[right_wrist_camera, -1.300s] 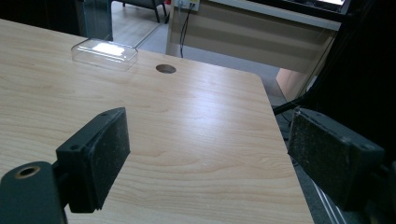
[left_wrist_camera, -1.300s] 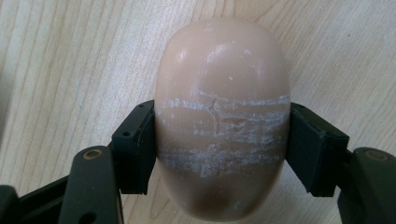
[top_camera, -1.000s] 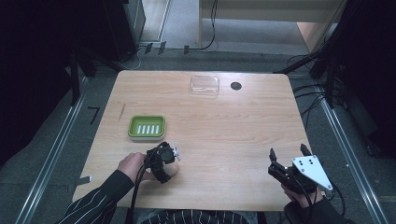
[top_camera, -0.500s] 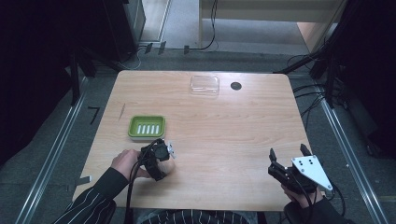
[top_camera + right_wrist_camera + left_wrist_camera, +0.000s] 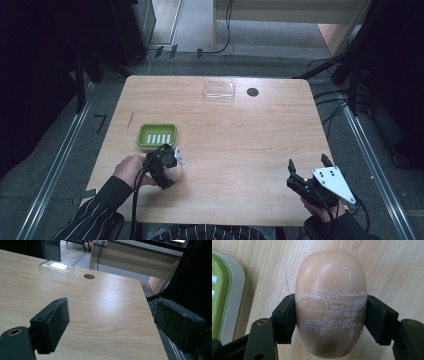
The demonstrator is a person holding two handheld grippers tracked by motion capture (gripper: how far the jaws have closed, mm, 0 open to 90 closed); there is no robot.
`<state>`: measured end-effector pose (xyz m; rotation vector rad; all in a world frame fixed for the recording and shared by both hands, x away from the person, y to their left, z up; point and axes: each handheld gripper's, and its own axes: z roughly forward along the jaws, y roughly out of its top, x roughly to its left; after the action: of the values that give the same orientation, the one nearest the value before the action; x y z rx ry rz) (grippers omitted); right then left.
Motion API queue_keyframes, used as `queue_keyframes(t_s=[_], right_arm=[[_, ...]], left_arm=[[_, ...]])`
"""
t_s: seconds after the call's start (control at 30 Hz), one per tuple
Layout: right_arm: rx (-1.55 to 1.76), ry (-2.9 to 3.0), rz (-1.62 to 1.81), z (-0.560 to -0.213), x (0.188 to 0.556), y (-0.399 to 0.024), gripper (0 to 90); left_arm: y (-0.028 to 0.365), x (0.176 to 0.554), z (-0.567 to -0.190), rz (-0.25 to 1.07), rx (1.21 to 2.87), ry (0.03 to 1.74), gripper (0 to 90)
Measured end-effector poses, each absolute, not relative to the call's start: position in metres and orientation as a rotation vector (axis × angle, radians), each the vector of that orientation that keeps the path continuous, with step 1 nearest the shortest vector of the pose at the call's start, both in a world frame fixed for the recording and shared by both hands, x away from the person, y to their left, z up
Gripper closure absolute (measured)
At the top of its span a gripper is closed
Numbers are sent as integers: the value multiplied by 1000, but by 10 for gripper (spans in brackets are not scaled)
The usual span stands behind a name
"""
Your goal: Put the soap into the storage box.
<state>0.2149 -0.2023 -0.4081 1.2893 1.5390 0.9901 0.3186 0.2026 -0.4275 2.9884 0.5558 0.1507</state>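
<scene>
A smooth beige oval soap bar (image 5: 330, 302), scuffed white across its middle, sits between the black pads of my left gripper (image 5: 330, 317), which is shut on its two sides. It hangs over the wooden table just right of a green soap dish (image 5: 222, 297). In the high view the left gripper (image 5: 162, 167) is just in front of the green dish (image 5: 157, 136), near the table's front left. My right gripper (image 5: 307, 172) rests at the front right, jaws open, with nothing between the pads (image 5: 52, 322).
A clear plastic lid (image 5: 219, 92) lies at the back centre of the table, beside a dark round hole (image 5: 252, 92). The table's right edge (image 5: 150, 315) runs close past the right gripper. A striped sleeve enters at the bottom left.
The left gripper, with the soap in it, has shifted a little left toward the green dish and risen slightly. The right gripper has stayed still.
</scene>
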Motion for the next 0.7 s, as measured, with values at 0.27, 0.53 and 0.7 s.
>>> queue_keyframes(t_s=[0.27, 0.53, 0.7], right_arm=[[1290, 1536, 992, -408, 214, -203, 136], [1288, 1539, 991, -408, 215, -202, 136], [1289, 1539, 990, -408, 215, -202, 136]], left_arm=[[201, 319, -424, 161, 2985, 534, 337], [204, 323, -416, 179, 2970, 527, 337], [204, 328, -411, 188, 2960, 516, 338]])
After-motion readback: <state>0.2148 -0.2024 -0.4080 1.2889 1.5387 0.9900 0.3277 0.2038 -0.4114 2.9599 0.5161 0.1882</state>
